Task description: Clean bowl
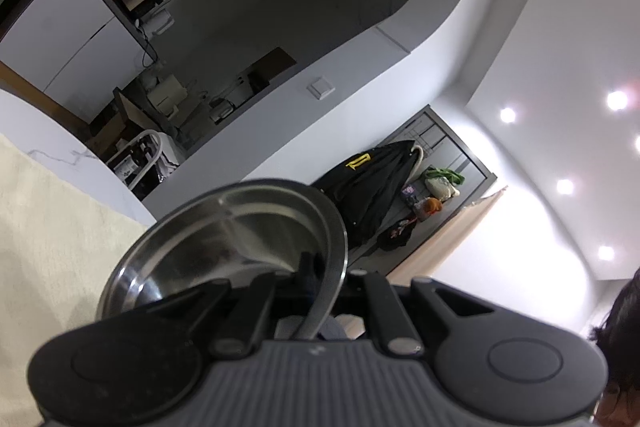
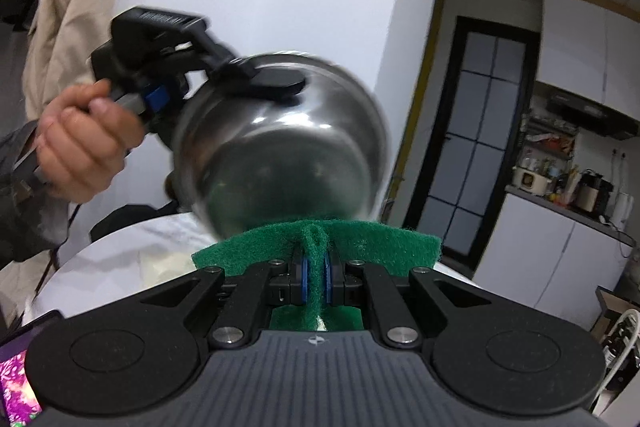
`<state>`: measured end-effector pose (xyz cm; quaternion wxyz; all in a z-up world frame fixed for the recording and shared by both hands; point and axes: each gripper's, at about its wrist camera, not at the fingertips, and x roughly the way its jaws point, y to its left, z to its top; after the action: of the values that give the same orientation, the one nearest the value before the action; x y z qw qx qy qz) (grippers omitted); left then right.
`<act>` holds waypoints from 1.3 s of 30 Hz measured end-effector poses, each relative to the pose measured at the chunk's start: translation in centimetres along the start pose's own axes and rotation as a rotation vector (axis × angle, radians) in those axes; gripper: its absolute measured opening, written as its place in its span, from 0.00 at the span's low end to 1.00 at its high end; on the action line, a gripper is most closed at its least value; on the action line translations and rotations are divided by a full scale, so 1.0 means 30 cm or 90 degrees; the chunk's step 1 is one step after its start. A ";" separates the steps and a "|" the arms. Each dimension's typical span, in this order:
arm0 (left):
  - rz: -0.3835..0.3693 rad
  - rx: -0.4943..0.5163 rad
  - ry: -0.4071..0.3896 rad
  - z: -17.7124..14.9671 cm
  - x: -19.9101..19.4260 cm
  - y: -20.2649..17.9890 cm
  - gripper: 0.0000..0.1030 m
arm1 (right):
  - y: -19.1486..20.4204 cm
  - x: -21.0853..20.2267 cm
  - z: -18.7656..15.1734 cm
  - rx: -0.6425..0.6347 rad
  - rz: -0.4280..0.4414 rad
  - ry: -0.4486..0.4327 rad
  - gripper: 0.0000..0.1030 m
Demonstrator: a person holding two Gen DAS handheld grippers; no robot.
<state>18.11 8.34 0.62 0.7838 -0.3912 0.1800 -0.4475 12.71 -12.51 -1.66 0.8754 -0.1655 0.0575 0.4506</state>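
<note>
A shiny steel bowl (image 1: 224,247) is held in the air by its rim, with my left gripper (image 1: 320,291) shut on that rim. The left wrist view looks into its hollow. In the right wrist view the same bowl (image 2: 288,155) shows its rounded outside, tilted, with the left gripper (image 2: 260,81) clamped at its upper edge and a person's hand (image 2: 80,139) on the handle. My right gripper (image 2: 316,273) is shut on a green scouring pad (image 2: 320,239), whose top edge lies against the bowl's underside.
A white marble-look tabletop (image 2: 120,259) lies below the bowl, with a cream cloth (image 1: 48,227) on it. A kitchen counter with appliances (image 2: 568,195) stands at the right, a glass-paned door (image 2: 476,147) behind. A phone screen (image 2: 16,383) glows at lower left.
</note>
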 end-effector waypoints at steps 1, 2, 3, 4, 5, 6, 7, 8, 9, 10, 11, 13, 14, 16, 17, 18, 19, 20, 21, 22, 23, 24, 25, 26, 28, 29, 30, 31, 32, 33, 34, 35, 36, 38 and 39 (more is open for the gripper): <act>0.002 0.000 -0.001 0.001 -0.001 0.002 0.06 | 0.010 0.004 0.006 -0.006 0.008 0.000 0.08; 0.007 0.001 -0.003 0.002 -0.004 0.004 0.06 | 0.020 0.008 0.012 -0.011 0.016 0.001 0.08; 0.011 0.000 -0.006 0.002 -0.007 0.006 0.06 | 0.030 0.012 0.019 -0.017 0.024 0.001 0.08; 0.015 -0.001 -0.010 0.002 -0.011 0.009 0.06 | 0.042 0.012 0.026 -0.021 0.030 -0.003 0.08; 0.018 -0.001 -0.011 0.003 -0.015 0.012 0.06 | 0.055 0.012 0.034 -0.025 0.037 -0.007 0.08; 0.021 -0.001 -0.011 0.004 -0.021 0.014 0.06 | 0.058 0.011 0.037 -0.025 0.039 -0.010 0.08; 0.024 -0.001 -0.011 0.004 -0.024 0.016 0.06 | 0.063 0.010 0.043 -0.026 0.040 -0.015 0.08; 0.027 -0.003 -0.012 0.004 -0.028 0.020 0.06 | 0.067 0.008 0.050 -0.027 0.039 -0.021 0.08; 0.029 -0.004 -0.013 0.004 -0.033 0.024 0.06 | 0.070 0.007 0.053 -0.027 0.038 -0.024 0.08; 0.030 -0.006 -0.014 0.005 -0.039 0.028 0.06 | 0.072 0.005 0.057 -0.026 0.037 -0.030 0.08; 0.029 -0.009 -0.016 0.005 -0.047 0.032 0.06 | 0.073 0.002 0.060 -0.024 0.036 -0.036 0.08; 0.024 -0.014 -0.019 0.007 -0.061 0.036 0.06 | 0.070 -0.003 0.066 -0.019 0.030 -0.046 0.08; 0.023 -0.014 -0.019 0.006 -0.064 0.035 0.06 | 0.065 -0.002 0.071 -0.015 0.026 -0.050 0.08; 0.022 -0.009 -0.019 0.005 -0.068 0.029 0.06 | 0.062 -0.003 0.070 -0.011 0.018 -0.053 0.08; 0.023 -0.005 -0.019 0.004 -0.070 0.024 0.07 | 0.056 0.001 0.069 -0.006 0.010 -0.056 0.08; 0.022 -0.002 -0.018 0.004 -0.070 0.021 0.07 | 0.052 0.001 0.065 -0.004 0.006 -0.057 0.08; 0.018 0.001 -0.016 0.004 -0.072 0.016 0.07 | 0.048 0.006 0.065 0.000 0.000 -0.057 0.08; 0.015 0.001 -0.017 0.004 -0.074 0.014 0.08 | 0.044 0.011 0.065 0.004 -0.005 -0.057 0.08; 0.013 0.001 -0.018 0.004 -0.078 0.012 0.08 | 0.039 0.010 0.064 0.005 -0.007 -0.057 0.08; 0.010 0.000 -0.019 0.005 -0.082 0.010 0.08 | 0.038 0.016 0.065 0.006 -0.009 -0.055 0.08; 0.008 0.000 -0.021 0.006 -0.085 0.008 0.08 | 0.039 0.023 0.065 0.005 -0.009 -0.051 0.08; 0.007 0.000 -0.021 0.006 -0.088 0.008 0.08 | 0.040 0.031 0.065 0.005 -0.008 -0.047 0.08; 0.005 0.000 -0.022 0.006 -0.091 0.007 0.08 | 0.041 0.038 0.065 0.004 -0.008 -0.042 0.08; 0.004 0.000 -0.024 0.007 -0.095 0.006 0.08 | 0.043 0.048 0.063 0.002 -0.006 -0.036 0.08; -0.001 0.000 -0.027 0.008 -0.107 0.003 0.07 | 0.048 0.064 0.059 -0.001 -0.003 -0.026 0.08; -0.004 0.000 -0.029 0.008 -0.111 0.001 0.08 | 0.052 0.075 0.057 -0.003 -0.001 -0.019 0.08; -0.007 -0.001 -0.031 0.008 -0.114 -0.001 0.08 | 0.054 0.082 0.056 -0.005 0.000 -0.015 0.08; -0.013 -0.004 -0.035 0.008 -0.121 -0.002 0.08 | 0.057 0.090 0.055 -0.006 0.002 -0.010 0.08; -0.020 -0.008 -0.038 0.009 -0.127 -0.002 0.08 | 0.059 0.097 0.054 -0.007 0.003 -0.005 0.08; -0.025 -0.012 -0.042 0.010 -0.130 -0.002 0.08 | 0.062 0.104 0.053 -0.008 0.005 0.000 0.08; -0.026 -0.013 -0.043 0.010 -0.133 -0.001 0.08 | 0.067 0.114 0.050 -0.011 0.006 0.007 0.08; -0.026 -0.014 -0.045 0.010 -0.136 -0.001 0.07 | 0.072 0.123 0.047 -0.016 0.008 0.014 0.08; -0.024 -0.014 -0.047 0.010 -0.141 0.000 0.07 | 0.075 0.128 0.047 -0.017 0.008 0.017 0.08; -0.021 -0.016 -0.051 0.009 -0.148 0.004 0.07 | 0.079 0.138 0.046 -0.018 0.006 0.023 0.08; -0.017 -0.017 -0.054 0.009 -0.153 0.009 0.07 | 0.078 0.139 0.045 -0.018 0.005 0.024 0.08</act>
<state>15.98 12.40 0.28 0.7796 -0.4225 0.1472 -0.4383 13.22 -7.58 -1.99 0.8700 -0.1858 0.0682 0.4515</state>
